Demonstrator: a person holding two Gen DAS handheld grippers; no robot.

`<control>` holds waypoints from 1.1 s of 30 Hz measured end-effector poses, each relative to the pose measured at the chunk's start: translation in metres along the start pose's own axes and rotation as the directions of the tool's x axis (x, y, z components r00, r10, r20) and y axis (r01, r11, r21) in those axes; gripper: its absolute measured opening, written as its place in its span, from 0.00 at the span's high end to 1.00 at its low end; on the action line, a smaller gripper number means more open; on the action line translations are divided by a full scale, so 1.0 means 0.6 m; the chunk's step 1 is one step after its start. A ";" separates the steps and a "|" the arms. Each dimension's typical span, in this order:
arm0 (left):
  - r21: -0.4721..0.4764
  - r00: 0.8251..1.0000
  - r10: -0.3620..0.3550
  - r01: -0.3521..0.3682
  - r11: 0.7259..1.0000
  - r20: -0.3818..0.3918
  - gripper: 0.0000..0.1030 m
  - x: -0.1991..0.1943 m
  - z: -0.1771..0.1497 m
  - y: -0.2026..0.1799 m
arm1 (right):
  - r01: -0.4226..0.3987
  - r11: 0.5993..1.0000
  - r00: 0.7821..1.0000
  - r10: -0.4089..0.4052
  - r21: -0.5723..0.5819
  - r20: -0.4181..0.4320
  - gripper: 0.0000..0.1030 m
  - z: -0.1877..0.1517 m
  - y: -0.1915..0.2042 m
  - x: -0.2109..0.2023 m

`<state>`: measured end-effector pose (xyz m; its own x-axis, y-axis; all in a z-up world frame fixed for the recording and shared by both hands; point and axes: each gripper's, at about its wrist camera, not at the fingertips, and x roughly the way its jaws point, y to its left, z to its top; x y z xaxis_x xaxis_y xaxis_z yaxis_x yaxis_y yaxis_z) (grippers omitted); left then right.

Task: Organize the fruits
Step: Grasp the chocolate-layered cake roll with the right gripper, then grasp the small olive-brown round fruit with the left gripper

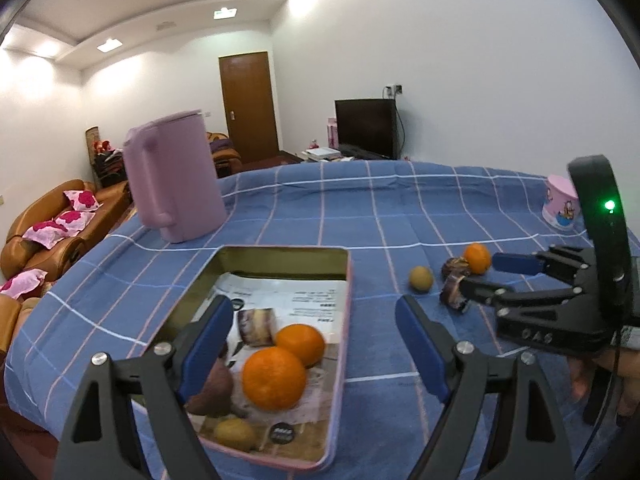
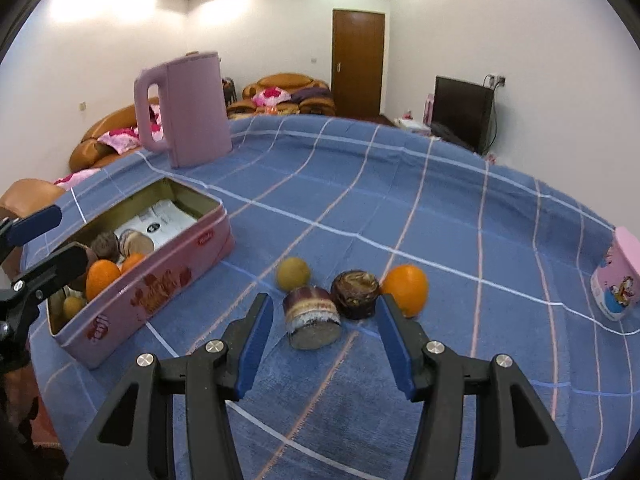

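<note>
Two grippers over a table (image 2: 440,208) in blue checked cloth; landmark is the pink tin (image 2: 160,280), lid off.

Kettle (image 2: 188,112), pink, upright, beyond the tin's far end, apart from it.

Tin contents, seen from the left wrist: two oranges (image 1: 276,376) touching each other, a kiwi (image 1: 236,434) at the near end, a dark brownish piece by the left wall, and a cut cane section (image 1: 258,326) further in, all lying on printed paper.

Cup (image 2: 616,284), pink with cartoon print, well right of the tin near the table edge.

Loose fruit, right of the tin, in one cluster: orange (image 2: 406,288) farthest from the tin, touching a dark cane stub (image 2: 356,294); a second cane stub (image 2: 314,316) just beside it; kiwi (image 2: 294,274) nearest the tin.

Left gripper (image 1: 316,344): jaws spread wide, empty, above the tin's right wall.

Right gripper (image 2: 324,340): jaws apart, not gripping, the second cane stub just ahead of the tips.
</note>
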<state>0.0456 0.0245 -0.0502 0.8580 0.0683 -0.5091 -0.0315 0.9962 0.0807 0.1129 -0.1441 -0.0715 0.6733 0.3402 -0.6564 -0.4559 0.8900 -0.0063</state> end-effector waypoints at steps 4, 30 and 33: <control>0.015 1.000 -0.012 0.013 1.000 -0.013 0.17 0.009 0.005 -0.016 | -0.001 1.000 0.999 0.001 -0.012 -0.036 0.46 0.001 0.009 0.021; 0.045 0.971 -0.150 0.160 0.986 -0.184 0.19 0.115 0.057 -0.129 | 0.120 0.987 0.993 -0.121 0.110 0.000 0.64 -0.010 -0.081 0.000; 0.063 0.963 -0.159 0.177 0.982 -0.218 0.27 0.144 0.057 -0.147 | 0.117 0.984 0.993 -0.120 0.132 0.016 0.64 -0.011 -0.093 -0.007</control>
<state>0.1402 -0.0596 -0.0722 0.7194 -0.0811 -0.6899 0.1529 0.9873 0.0434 0.1312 -0.1971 -0.0734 0.7322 0.2354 -0.6391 -0.2928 0.9560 0.0167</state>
